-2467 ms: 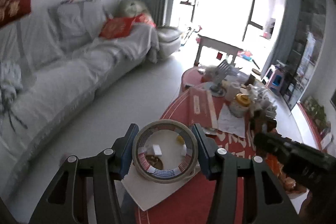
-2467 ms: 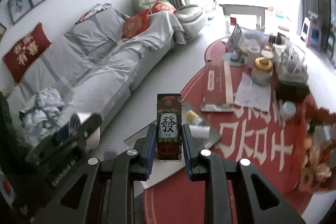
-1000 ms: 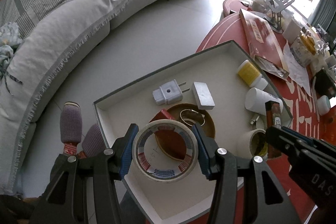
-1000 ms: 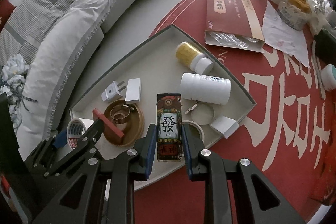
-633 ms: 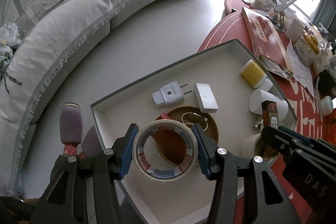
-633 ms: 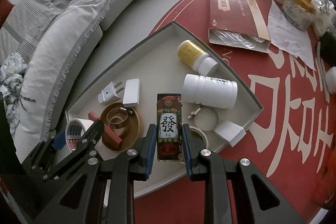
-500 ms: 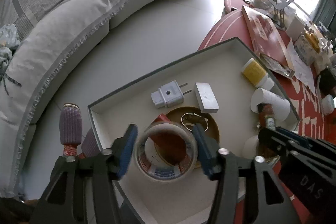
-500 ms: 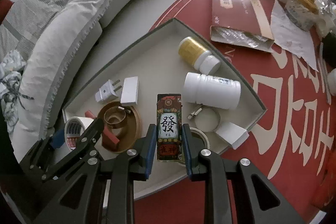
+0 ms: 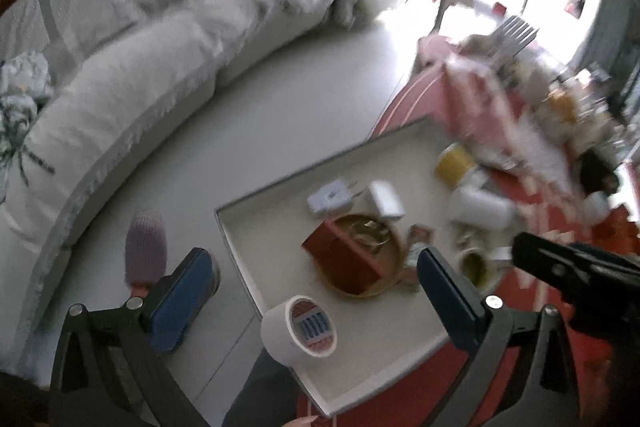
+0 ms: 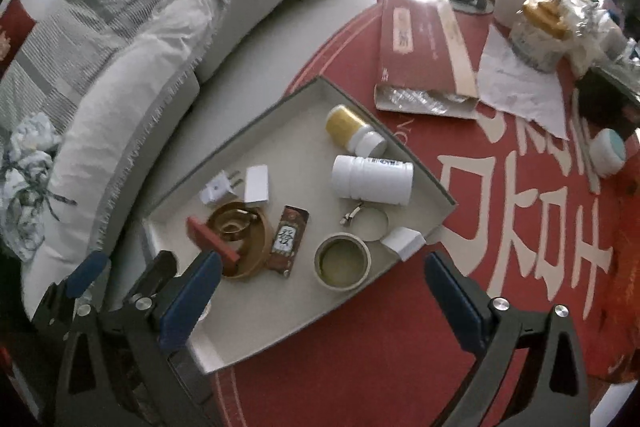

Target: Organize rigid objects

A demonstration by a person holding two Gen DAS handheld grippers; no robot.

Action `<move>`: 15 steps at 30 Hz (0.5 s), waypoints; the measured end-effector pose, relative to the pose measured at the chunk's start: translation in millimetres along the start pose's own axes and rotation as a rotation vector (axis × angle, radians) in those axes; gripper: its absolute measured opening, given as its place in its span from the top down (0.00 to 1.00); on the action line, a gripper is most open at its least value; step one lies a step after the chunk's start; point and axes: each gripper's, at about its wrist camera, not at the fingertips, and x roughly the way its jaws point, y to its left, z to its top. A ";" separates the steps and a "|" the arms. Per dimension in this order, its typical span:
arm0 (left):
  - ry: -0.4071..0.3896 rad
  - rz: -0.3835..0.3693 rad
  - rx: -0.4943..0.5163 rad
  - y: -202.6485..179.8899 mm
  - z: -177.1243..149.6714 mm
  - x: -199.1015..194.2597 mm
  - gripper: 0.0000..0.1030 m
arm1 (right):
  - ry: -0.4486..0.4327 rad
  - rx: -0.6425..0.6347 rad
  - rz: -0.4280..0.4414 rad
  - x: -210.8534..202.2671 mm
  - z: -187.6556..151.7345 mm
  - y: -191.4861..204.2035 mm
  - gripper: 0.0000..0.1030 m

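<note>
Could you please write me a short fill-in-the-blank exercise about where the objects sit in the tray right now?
1. The white tape roll lies in the tray, and the left gripper's jaws are ____.
2. The mahjong-print box lies beside the round ____ dish.
3. The white bottle lies on its ____.

Missing words: open; wooden; side

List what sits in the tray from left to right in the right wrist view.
White plug → brown round dish → mahjong-print box → tape roll → white bottle
</note>
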 end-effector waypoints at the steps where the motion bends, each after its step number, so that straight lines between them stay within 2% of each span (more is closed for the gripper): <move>1: 0.002 -0.036 0.003 1.1 -2.3 -10.6 0.00 | -0.007 0.005 0.000 -5.5 -2.6 -0.1 0.01; 4: 0.034 -0.120 0.047 1.9 -12.2 -30.0 0.00 | -0.008 0.042 0.024 -19.5 -17.1 -3.7 0.01; 6: 0.039 -0.131 0.057 2.6 -21.0 -37.1 0.00 | 0.026 0.049 0.026 -19.4 -27.5 -3.6 0.01; 12: 0.165 -0.042 0.030 3.7 -43.5 -28.7 0.00 | 0.132 0.044 0.001 -14.7 -53.7 3.1 0.01; 15: 0.193 0.013 0.045 3.1 -51.4 -30.5 0.00 | 0.142 0.001 -0.039 -19.2 -60.6 7.3 0.01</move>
